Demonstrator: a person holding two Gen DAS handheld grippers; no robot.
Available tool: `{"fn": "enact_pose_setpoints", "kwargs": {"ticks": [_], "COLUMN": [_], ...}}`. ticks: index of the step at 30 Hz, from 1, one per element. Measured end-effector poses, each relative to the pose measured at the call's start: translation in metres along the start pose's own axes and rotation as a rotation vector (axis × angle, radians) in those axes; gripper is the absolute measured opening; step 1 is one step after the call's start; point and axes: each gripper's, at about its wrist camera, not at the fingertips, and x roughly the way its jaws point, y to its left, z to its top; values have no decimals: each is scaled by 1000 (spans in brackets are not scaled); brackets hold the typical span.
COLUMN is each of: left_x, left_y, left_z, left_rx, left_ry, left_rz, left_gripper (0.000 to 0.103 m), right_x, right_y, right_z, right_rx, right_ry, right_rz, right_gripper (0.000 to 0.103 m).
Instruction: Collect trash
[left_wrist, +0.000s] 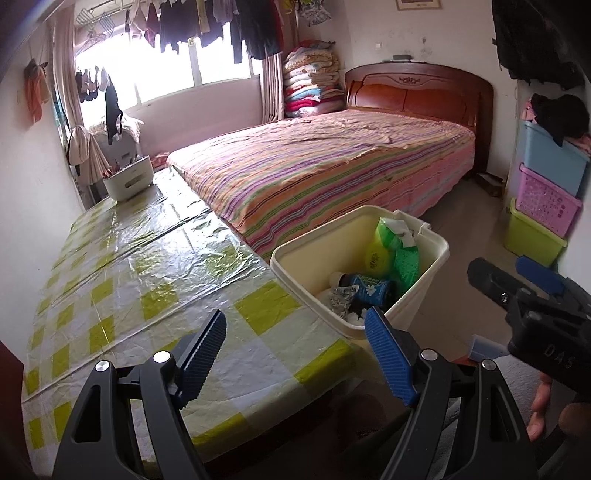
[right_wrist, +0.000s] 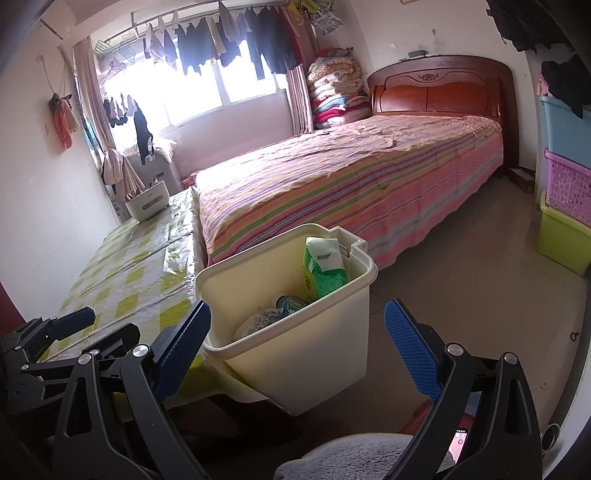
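The cream trash bin (left_wrist: 360, 258) is sitting at the corner of the table (left_wrist: 147, 266) with the yellow-checked plastic cloth, just beside the striped bed (left_wrist: 332, 166). Inside it a green packet (left_wrist: 400, 243) is leaning against the far wall, a yellow round item is lying below it, and a blue can (left_wrist: 369, 288) is resting on crumpled wrappers. You are holding your left gripper (left_wrist: 295, 354) over the table's near edge, its jaws standing wide apart with nothing between the pads. Your right gripper (right_wrist: 297, 354) is hovering just in front of the bin, also spread wide and gripping nothing. A white caddy (left_wrist: 127, 181) is sitting at the table's far end.
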Motion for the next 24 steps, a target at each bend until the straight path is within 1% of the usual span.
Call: {"fn": "enact_pose_setpoints", "kwargs": {"ticks": [3, 8, 24], "left_x": [3, 7, 8], "left_y": [-1, -4, -7], "left_z": [-1, -5, -7], "left_rx": [6, 17, 28], "left_ry": [16, 46, 66], "left_rz": [8, -2, 1], "left_gripper": [75, 75, 75], "right_x": [-1, -1, -5], "right_y": [0, -1, -2], "right_z": [0, 1, 0], "right_rx": [2, 2, 6], "right_ry": [-1, 0, -1], "right_rz": [-1, 0, 2], "right_gripper": [93, 93, 93]}}
